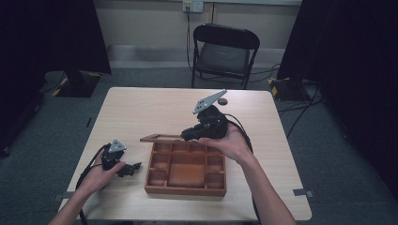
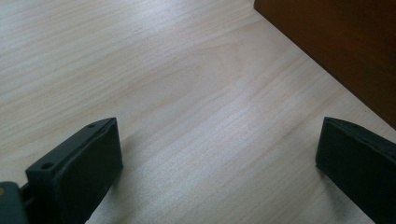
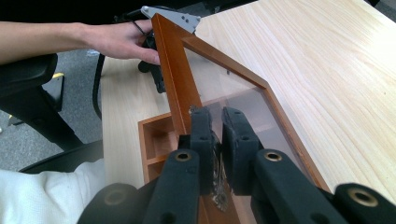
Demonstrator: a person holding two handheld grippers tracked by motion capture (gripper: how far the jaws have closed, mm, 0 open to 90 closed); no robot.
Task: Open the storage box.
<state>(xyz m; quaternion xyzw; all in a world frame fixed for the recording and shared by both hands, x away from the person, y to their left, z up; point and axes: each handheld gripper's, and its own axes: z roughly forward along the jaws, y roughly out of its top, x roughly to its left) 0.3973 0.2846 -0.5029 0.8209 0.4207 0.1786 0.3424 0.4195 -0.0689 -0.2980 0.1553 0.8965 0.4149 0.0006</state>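
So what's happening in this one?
A person works a wooden compartment box on the table. The right gripper is shut on the box's glass-paned lid, holding it raised above the box. The left gripper rests open on the table beside the box, holding nothing.

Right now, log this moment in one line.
right gripper: shut on glass-paned wooden lid, lifted | left gripper: open, beside compartmented wooden box | table

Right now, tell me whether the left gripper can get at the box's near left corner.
Probably yes. The left gripper rests open on the table just left of the box, with bare tabletop between them; the right gripper holds the lid up.
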